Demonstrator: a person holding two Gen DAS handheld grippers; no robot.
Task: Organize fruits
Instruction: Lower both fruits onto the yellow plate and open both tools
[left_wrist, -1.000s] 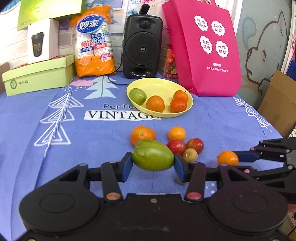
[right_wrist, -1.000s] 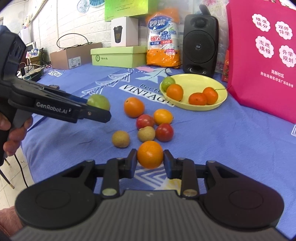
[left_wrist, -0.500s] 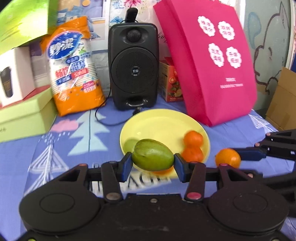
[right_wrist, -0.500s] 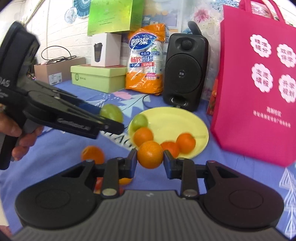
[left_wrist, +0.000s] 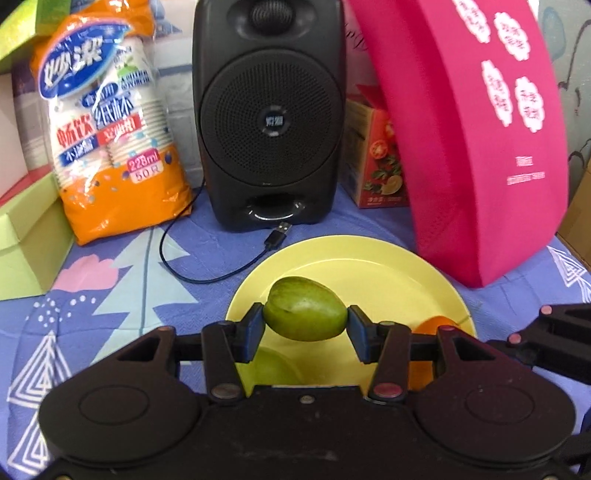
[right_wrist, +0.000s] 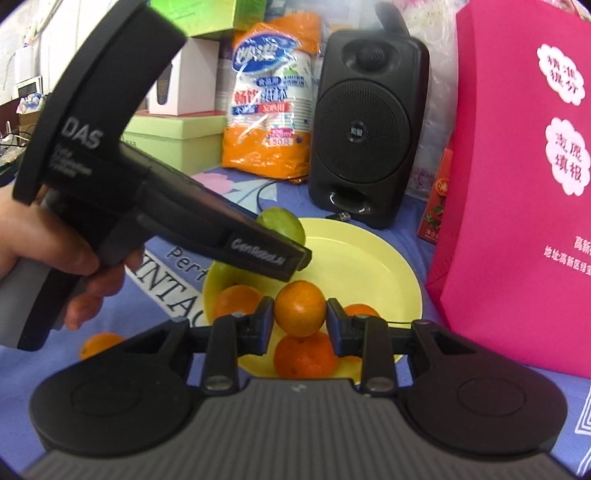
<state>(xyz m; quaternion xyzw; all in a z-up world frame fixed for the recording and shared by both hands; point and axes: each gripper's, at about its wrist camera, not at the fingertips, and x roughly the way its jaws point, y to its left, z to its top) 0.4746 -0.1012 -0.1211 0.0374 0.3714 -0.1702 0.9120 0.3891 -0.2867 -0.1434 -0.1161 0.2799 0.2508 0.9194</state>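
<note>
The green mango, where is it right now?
The green mango is pinched in the left gripper, held over the yellow plate in front of the black speaker. The right wrist view shows it left of the held orange.

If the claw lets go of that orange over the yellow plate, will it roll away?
Probably a bit. The orange is round, so it will likely roll once the right gripper releases it. The plate has a raised rim and other fruit in it, which should stop it.
</note>
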